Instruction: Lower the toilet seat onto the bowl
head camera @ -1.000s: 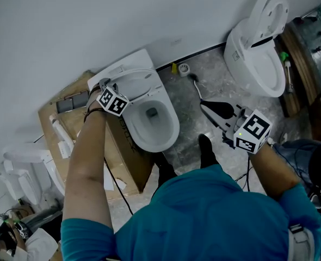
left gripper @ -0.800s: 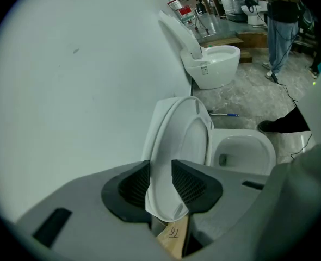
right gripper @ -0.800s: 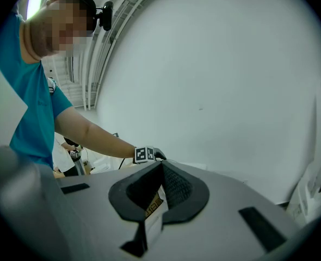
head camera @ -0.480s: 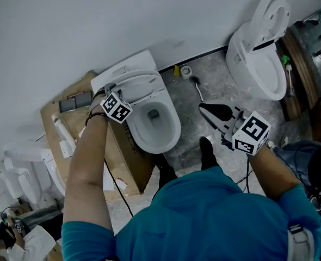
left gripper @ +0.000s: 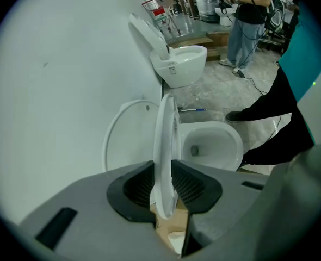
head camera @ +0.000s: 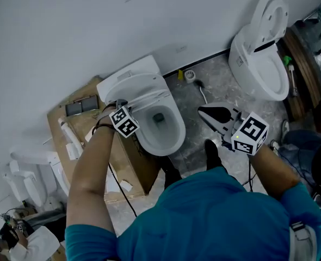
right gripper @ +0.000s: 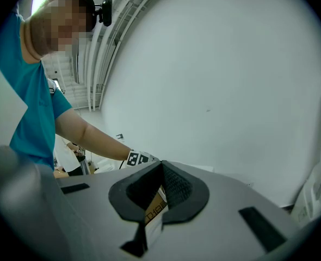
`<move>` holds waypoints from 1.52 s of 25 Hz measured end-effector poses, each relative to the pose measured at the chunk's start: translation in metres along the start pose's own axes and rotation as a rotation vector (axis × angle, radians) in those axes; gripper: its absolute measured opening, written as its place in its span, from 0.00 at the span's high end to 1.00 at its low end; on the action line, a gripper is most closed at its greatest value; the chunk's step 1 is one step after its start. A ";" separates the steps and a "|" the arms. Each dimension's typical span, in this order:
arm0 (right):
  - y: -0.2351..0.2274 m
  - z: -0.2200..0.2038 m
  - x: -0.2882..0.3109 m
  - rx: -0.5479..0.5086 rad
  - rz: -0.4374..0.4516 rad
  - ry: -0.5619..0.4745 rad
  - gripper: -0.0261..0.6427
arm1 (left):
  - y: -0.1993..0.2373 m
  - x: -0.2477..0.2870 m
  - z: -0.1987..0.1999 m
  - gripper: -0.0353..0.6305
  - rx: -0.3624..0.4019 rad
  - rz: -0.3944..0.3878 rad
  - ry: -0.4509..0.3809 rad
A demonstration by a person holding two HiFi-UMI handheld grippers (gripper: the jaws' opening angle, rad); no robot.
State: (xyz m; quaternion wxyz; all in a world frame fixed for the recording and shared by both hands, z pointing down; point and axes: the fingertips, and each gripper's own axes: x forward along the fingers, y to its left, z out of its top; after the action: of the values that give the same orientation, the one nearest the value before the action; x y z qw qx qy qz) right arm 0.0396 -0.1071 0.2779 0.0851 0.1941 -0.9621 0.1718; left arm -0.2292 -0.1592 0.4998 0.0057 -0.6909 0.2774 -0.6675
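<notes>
Fingers of the left gripper are closed on the rim of the toilet seat, which is pinched between the two ribbed pads. The seat is seen edge-on and nearly upright, clear of the bowl. It stands between the raised lid on the wall side and the open bowl on the other. In the head view the toilet is found against the white wall, with a cardboard box just beside it. The right gripper is held well apart from the toilet, above the grey floor. Its fingers are brought together at the tips, and nothing is gripped. A second toilet with its lid up is seen further along the wall.
</notes>
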 end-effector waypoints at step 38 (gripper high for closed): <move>0.000 -0.029 -0.010 0.036 -0.005 0.017 0.98 | -0.150 0.012 0.010 0.86 0.032 -0.310 -0.026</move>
State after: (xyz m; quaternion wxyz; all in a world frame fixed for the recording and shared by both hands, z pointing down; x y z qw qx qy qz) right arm 0.0512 -0.0934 0.3022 0.0903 0.1966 -0.9575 0.1906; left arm -0.1640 -0.0406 0.5670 -0.0830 -0.7338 0.1565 -0.6558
